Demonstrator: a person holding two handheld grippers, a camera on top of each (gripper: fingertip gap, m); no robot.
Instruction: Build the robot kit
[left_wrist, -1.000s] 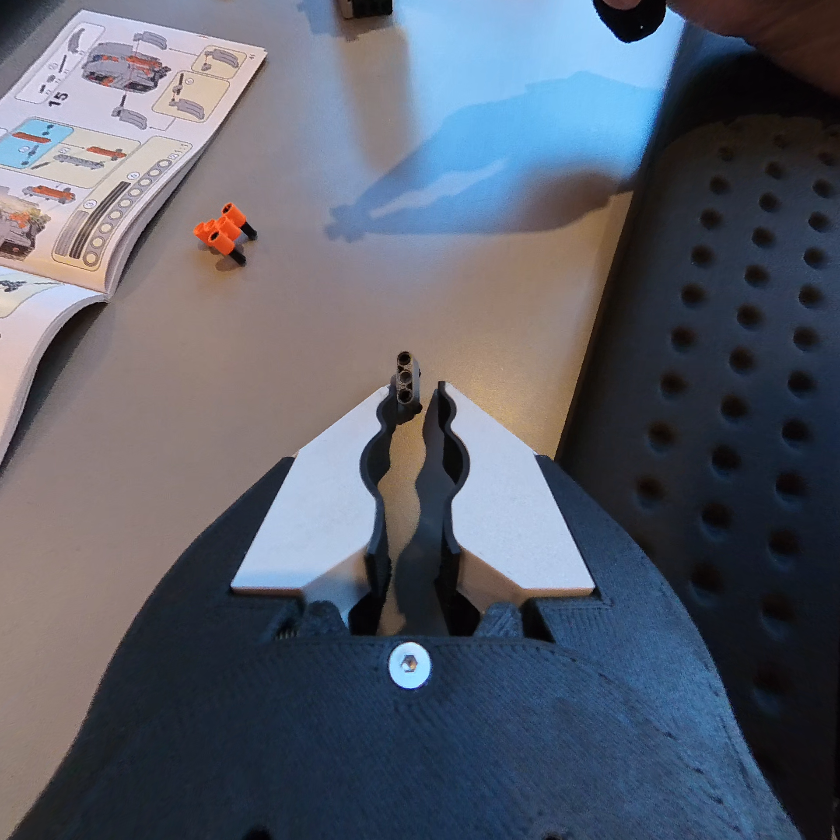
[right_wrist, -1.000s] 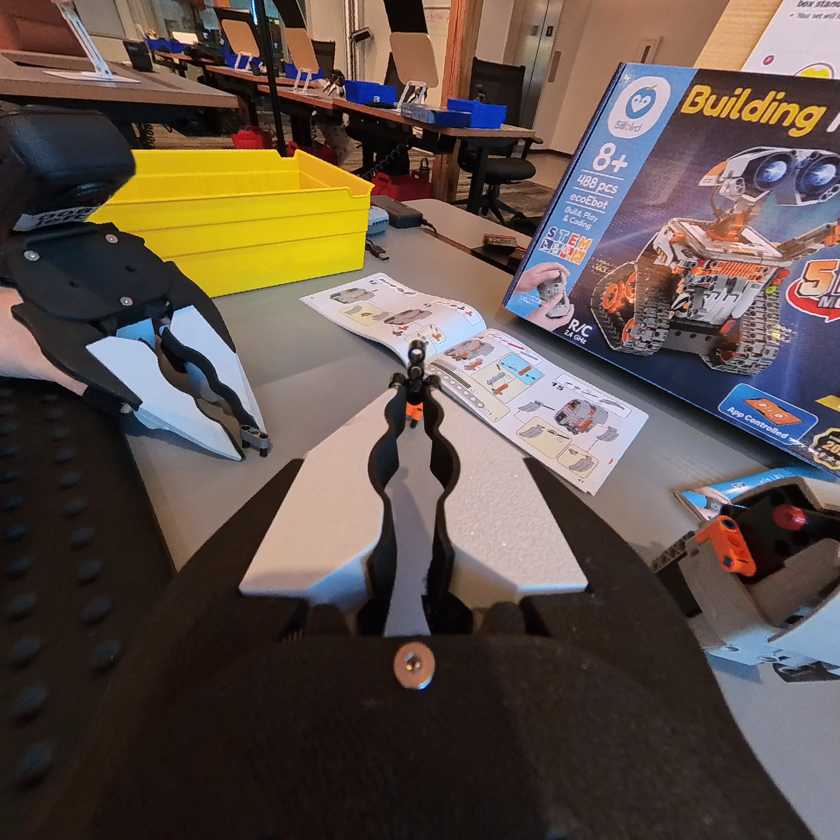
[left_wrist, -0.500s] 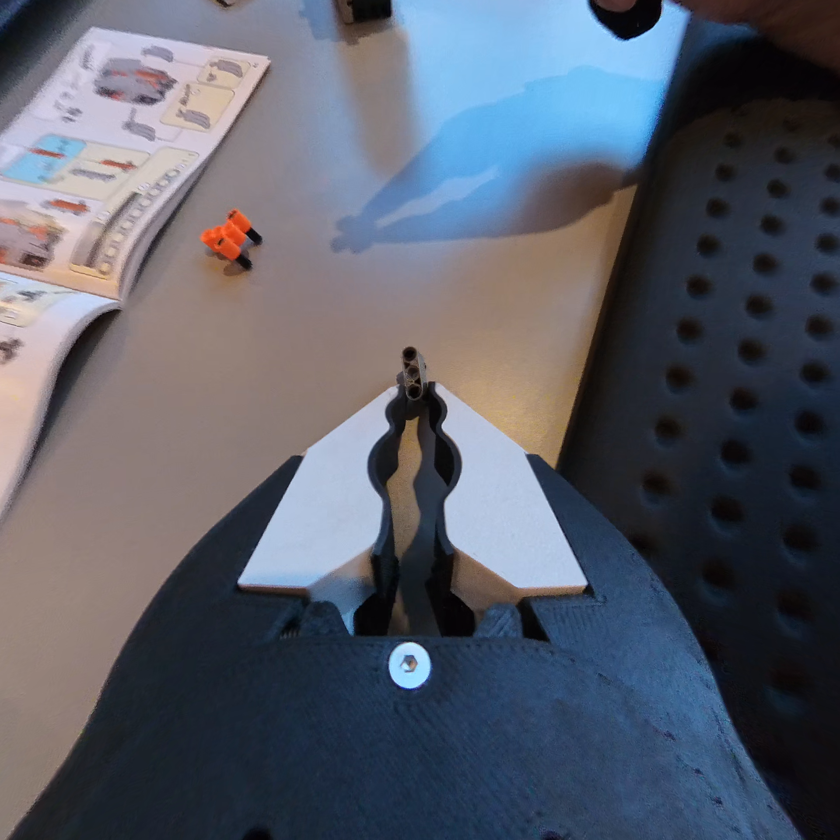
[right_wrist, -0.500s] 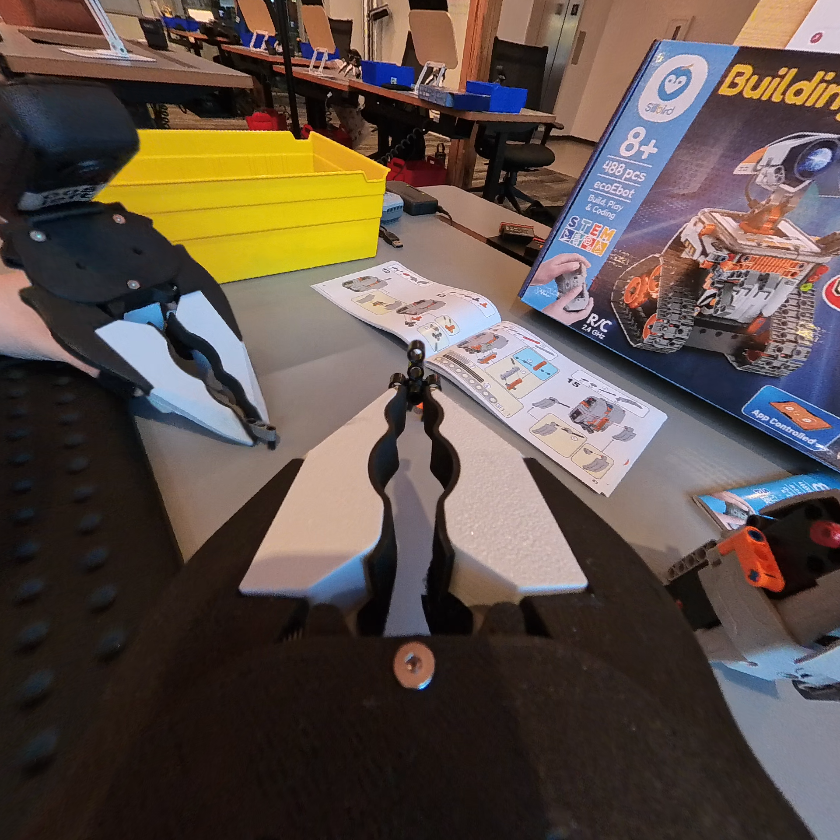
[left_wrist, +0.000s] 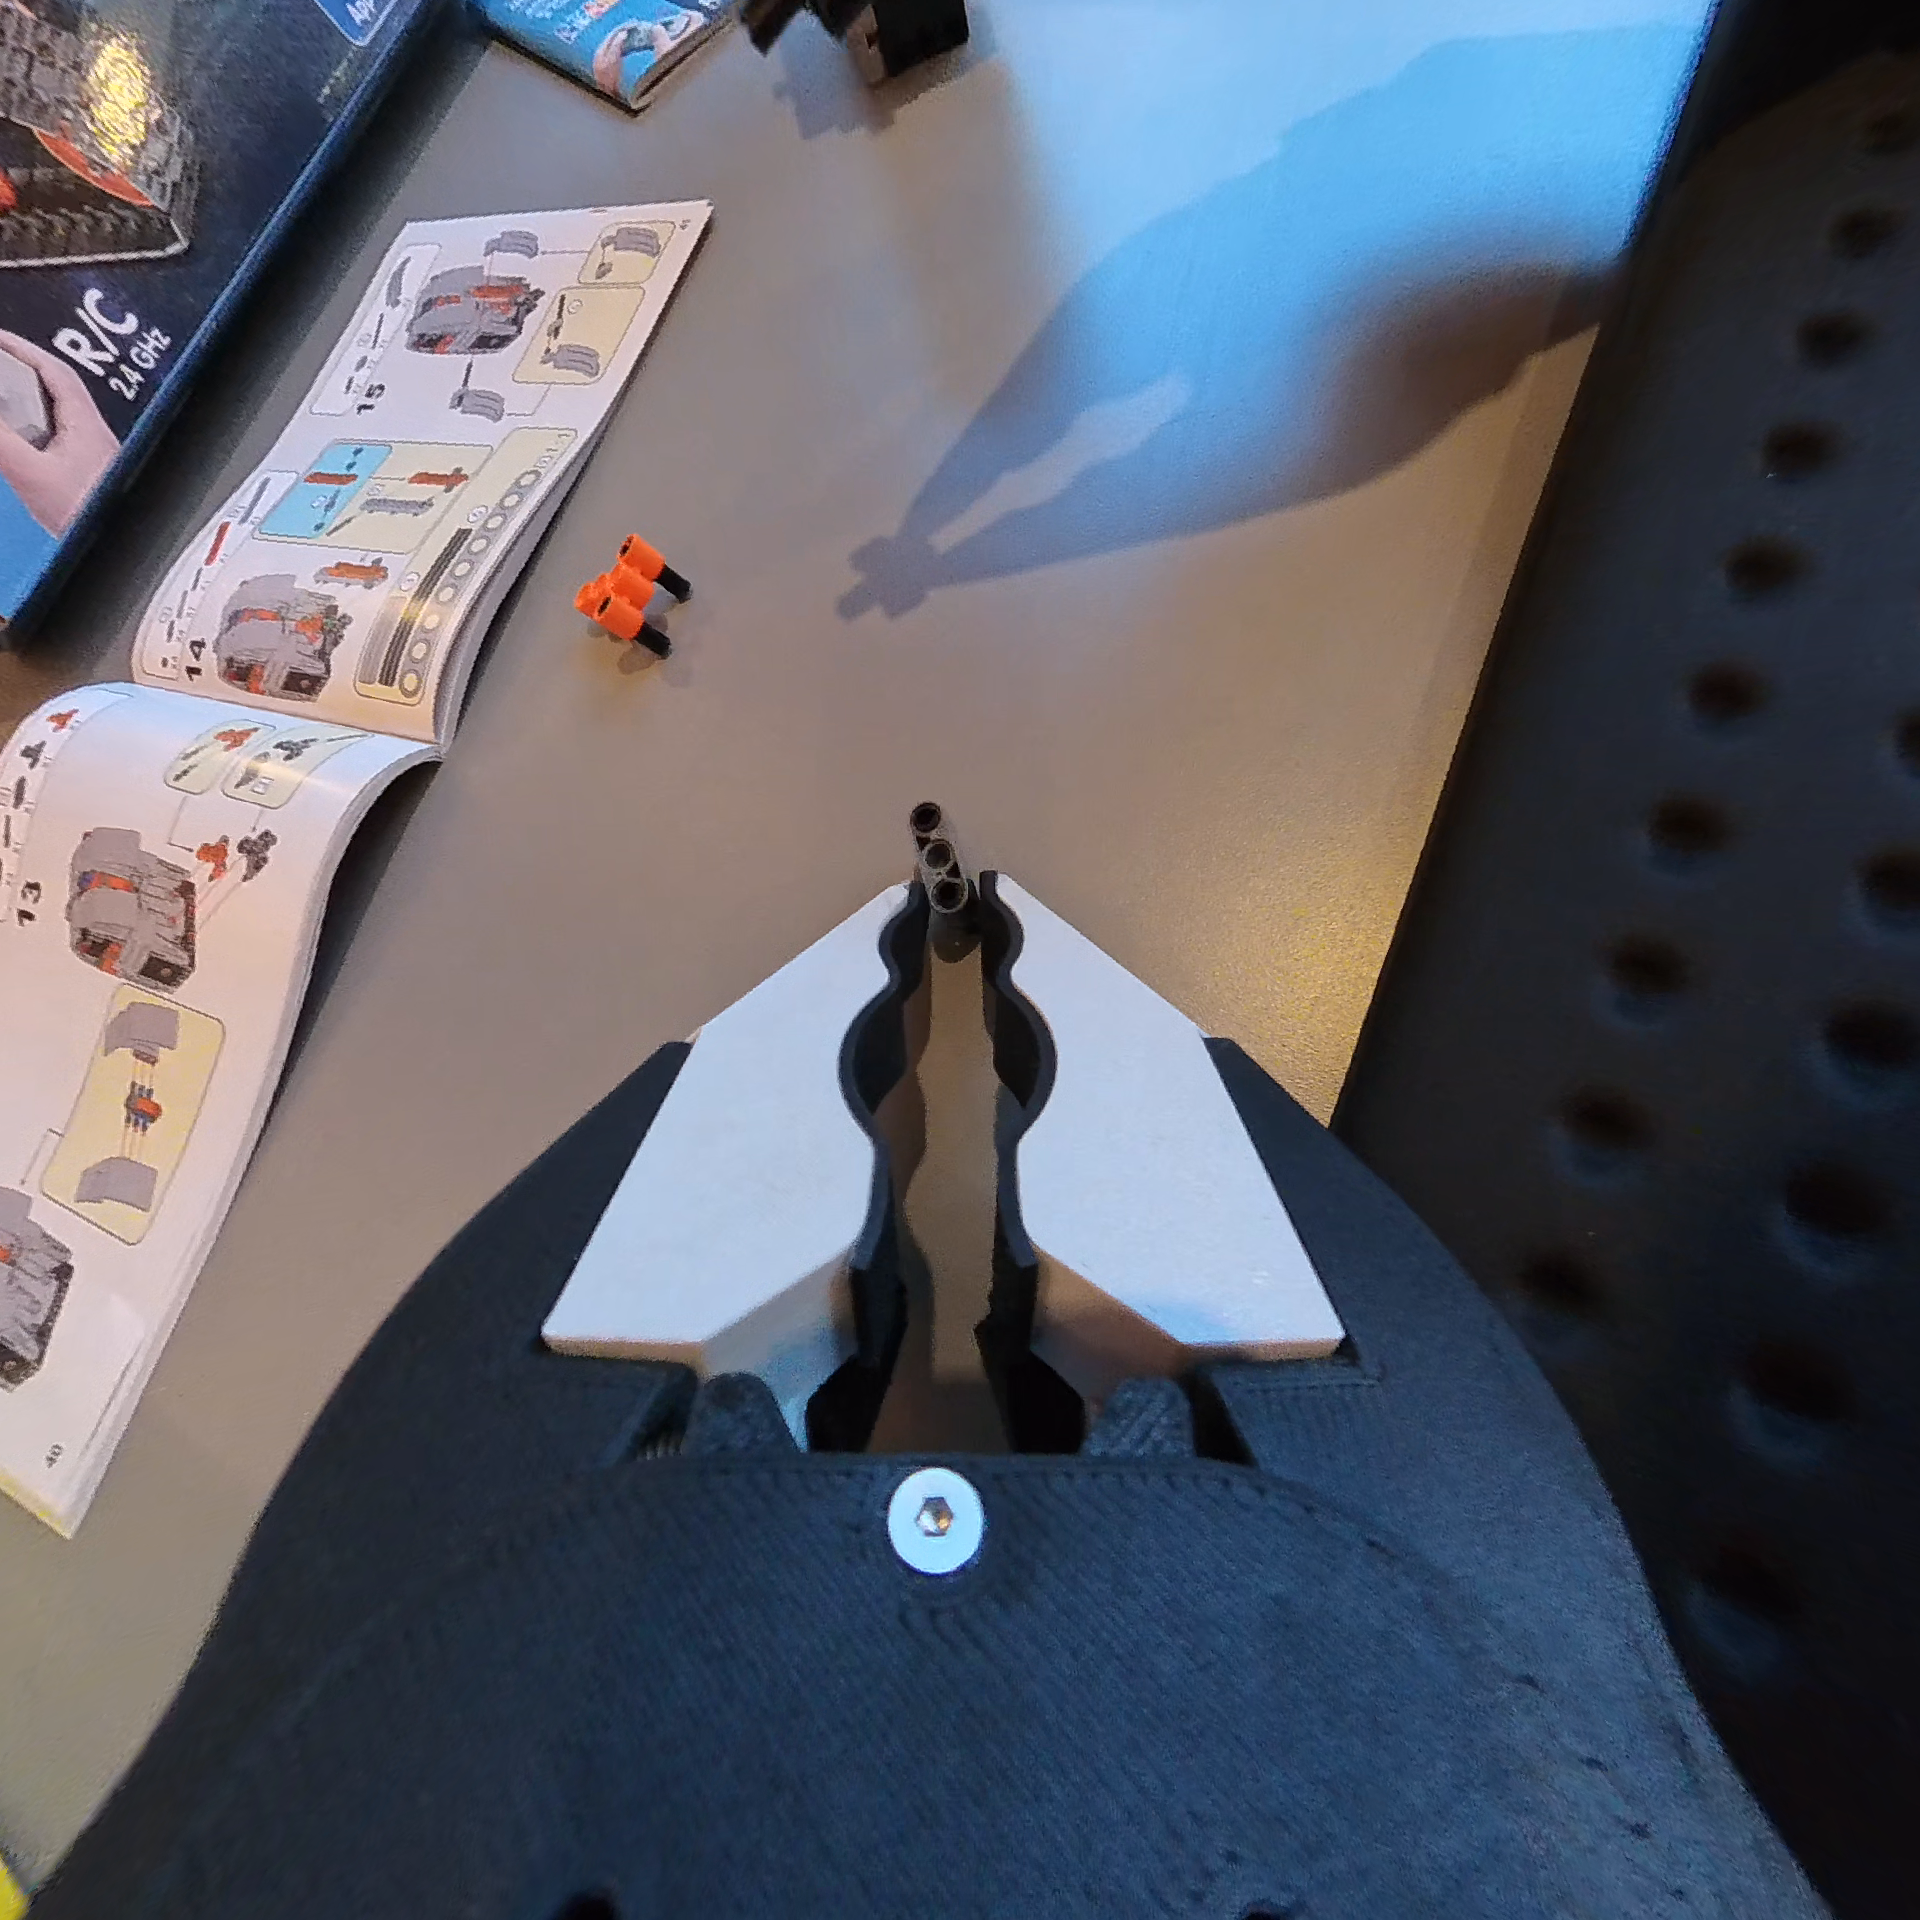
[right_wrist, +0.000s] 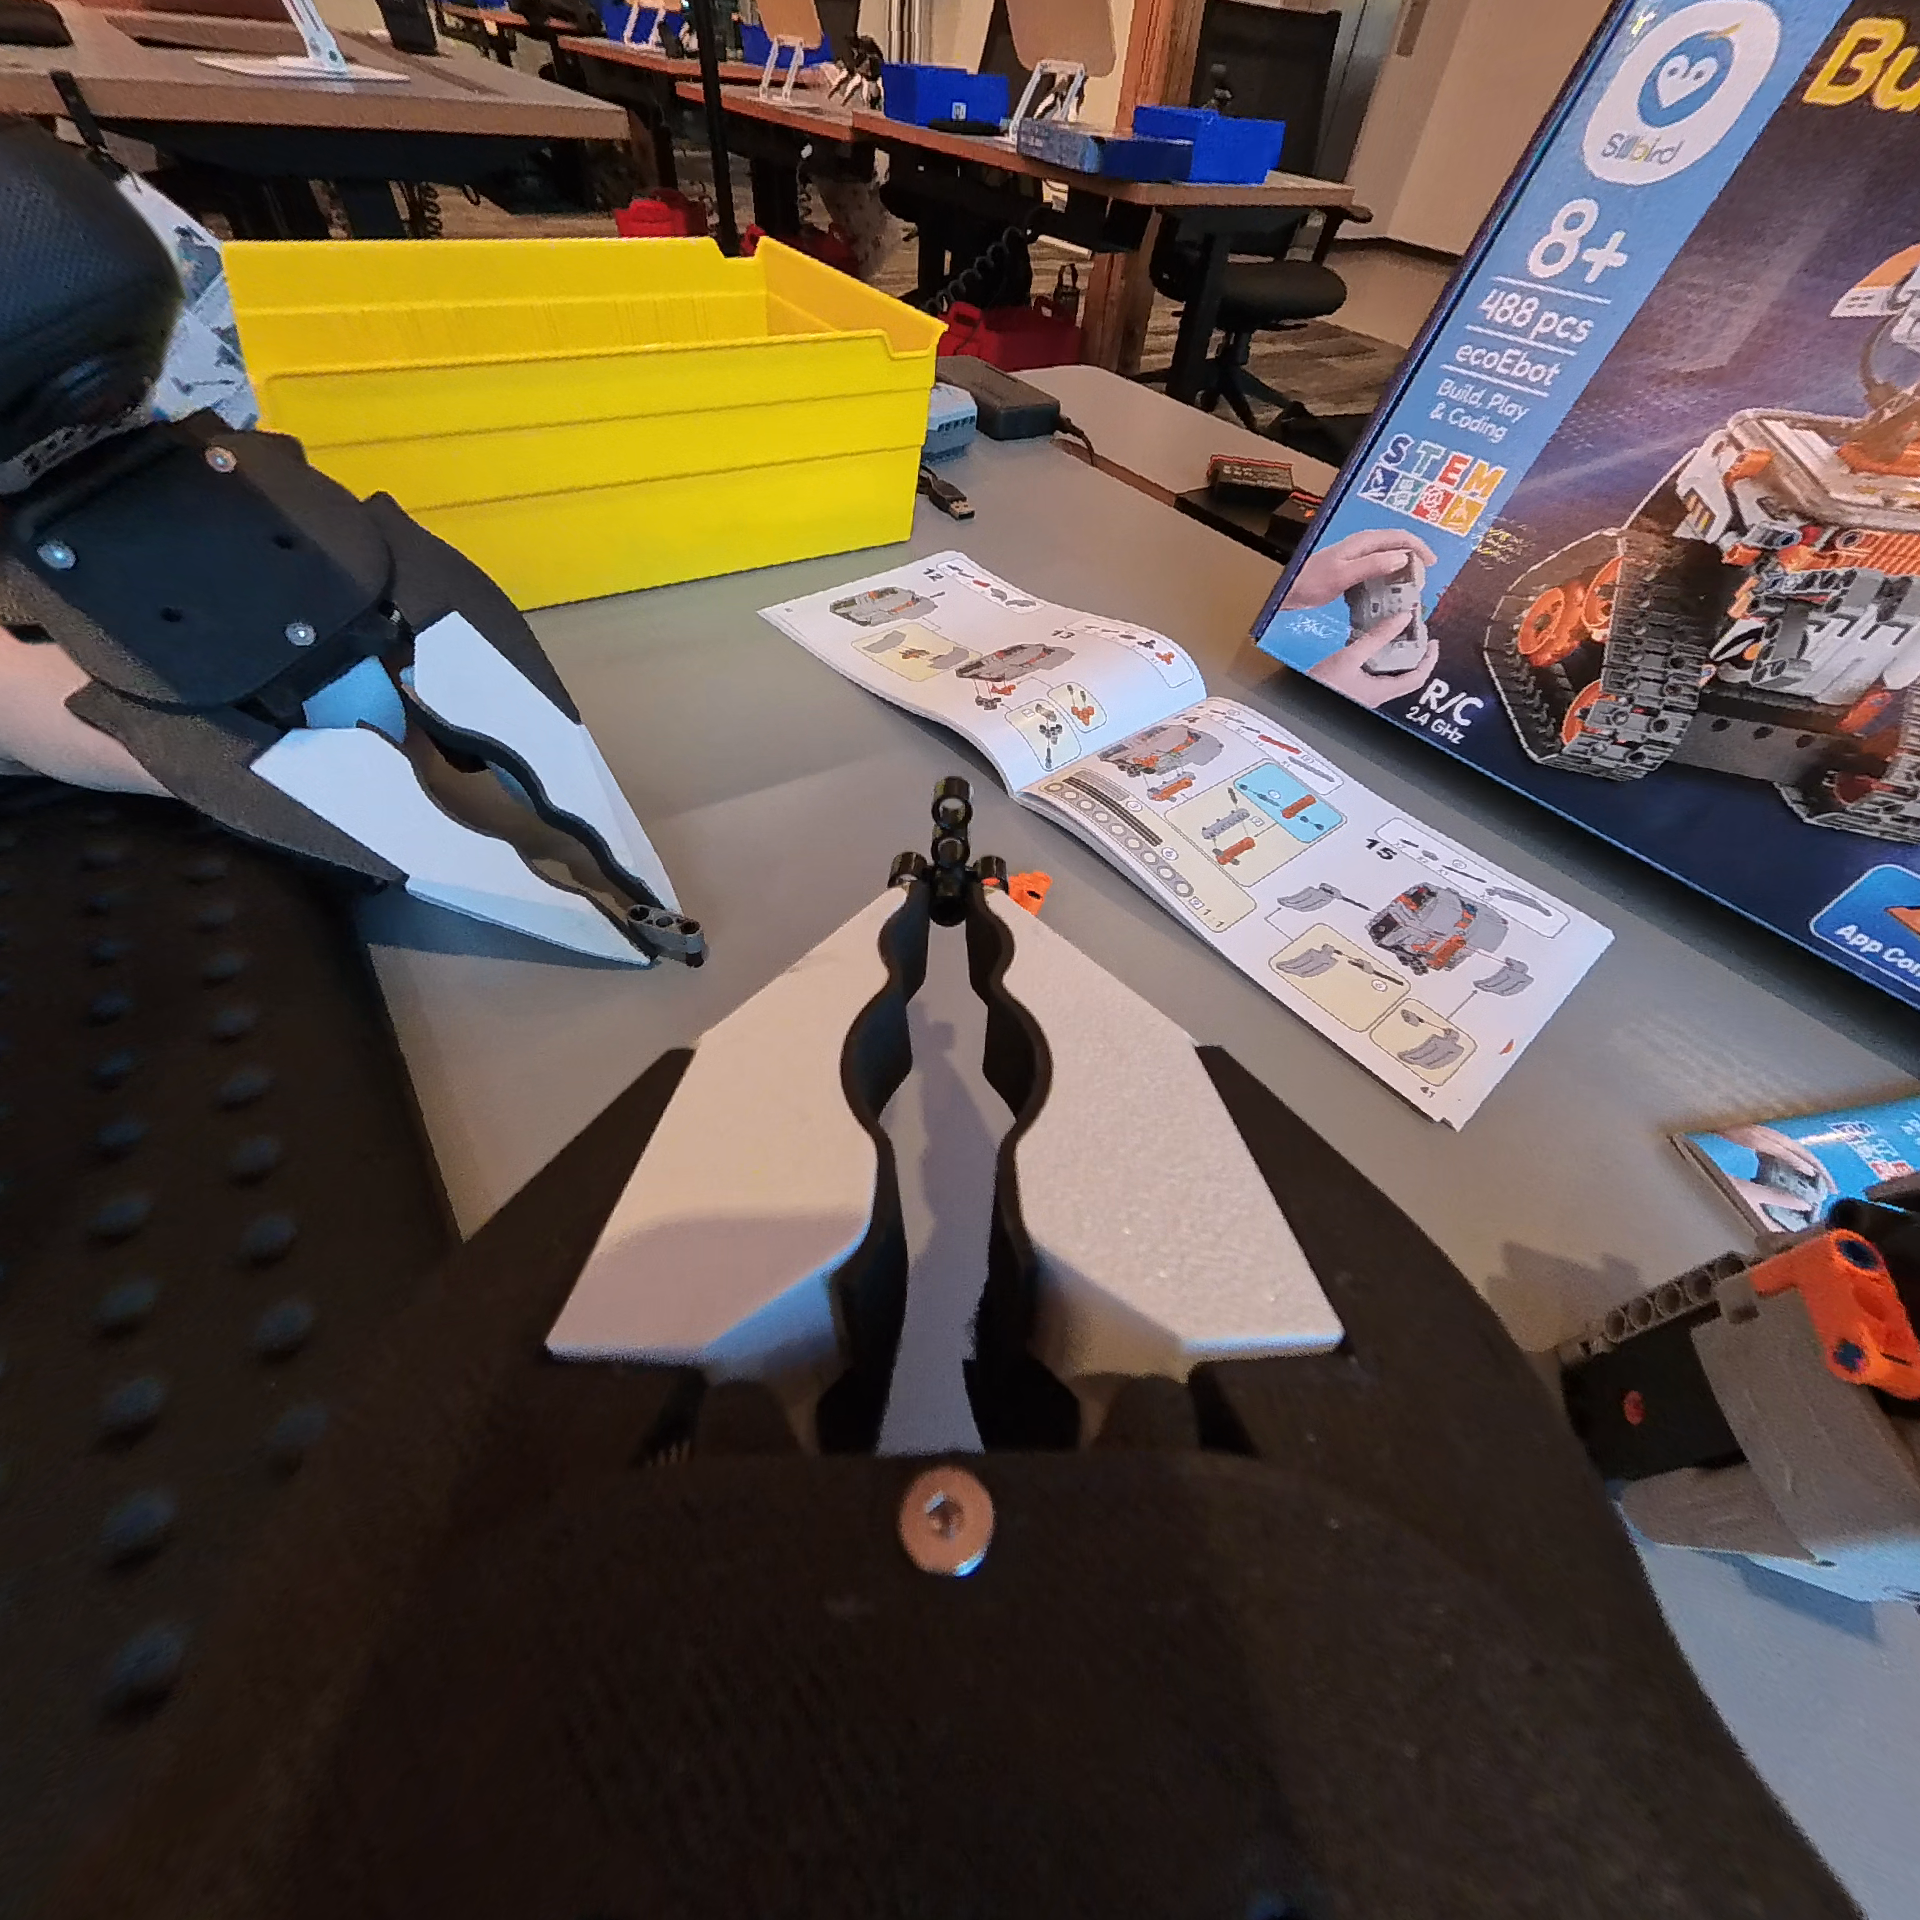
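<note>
My left gripper (left_wrist: 948, 896) is shut on a small grey three-hole beam (left_wrist: 940, 868) and holds it above the grey table (left_wrist: 1039, 675). It also shows in the right wrist view (right_wrist: 665, 935), the beam (right_wrist: 665, 923) sticking out of its tips. My right gripper (right_wrist: 948, 902) is shut on a small black pin piece (right_wrist: 950, 847) that stands up from its tips. An orange piece with black pins (left_wrist: 623, 594) lies on the table beside the open instruction booklet (left_wrist: 312, 582); it peeks out behind my right fingertips (right_wrist: 1029, 886).
A black perforated mat (left_wrist: 1714, 831) covers the table's right side. The picture box (right_wrist: 1662, 468) stands behind the booklet (right_wrist: 1195, 821). A yellow bin (right_wrist: 582, 405) sits at the back left. A partly built grey, black and orange model (right_wrist: 1766, 1403) rests at the right. The gap from one gripper's tips to the other's is roughly 12 cm.
My left gripper closed on the grey beam and lifted it back from the table. My right gripper drew nearer to the left one, still gripping the black piece.
</note>
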